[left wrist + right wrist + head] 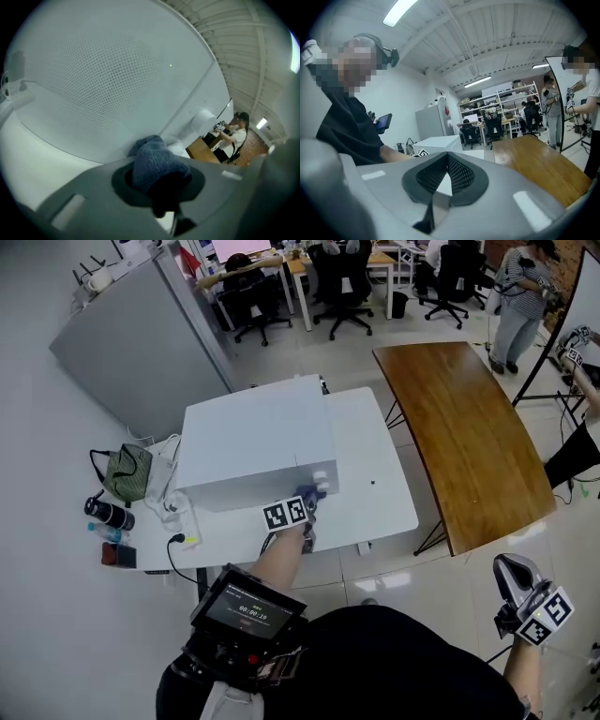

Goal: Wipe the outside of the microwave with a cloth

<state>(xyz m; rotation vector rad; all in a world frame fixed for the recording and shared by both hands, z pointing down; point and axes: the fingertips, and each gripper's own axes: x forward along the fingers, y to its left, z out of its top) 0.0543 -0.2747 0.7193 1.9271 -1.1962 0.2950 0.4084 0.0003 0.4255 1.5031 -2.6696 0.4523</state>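
Observation:
The white microwave stands on a white table. At its front right corner, by the knobs, my left gripper is shut on a blue cloth. In the left gripper view the cloth bulges out between the jaws of that gripper and presses against the microwave's dotted door; a round knob shows to its right. My right gripper hangs low at the right, away from the table. In its own view the right gripper has its jaws together on nothing.
A brown wooden table stands to the right of the white one. A green bag, a black bottle and cables lie at the table's left end. A grey cabinet is behind; people and office chairs are farther back.

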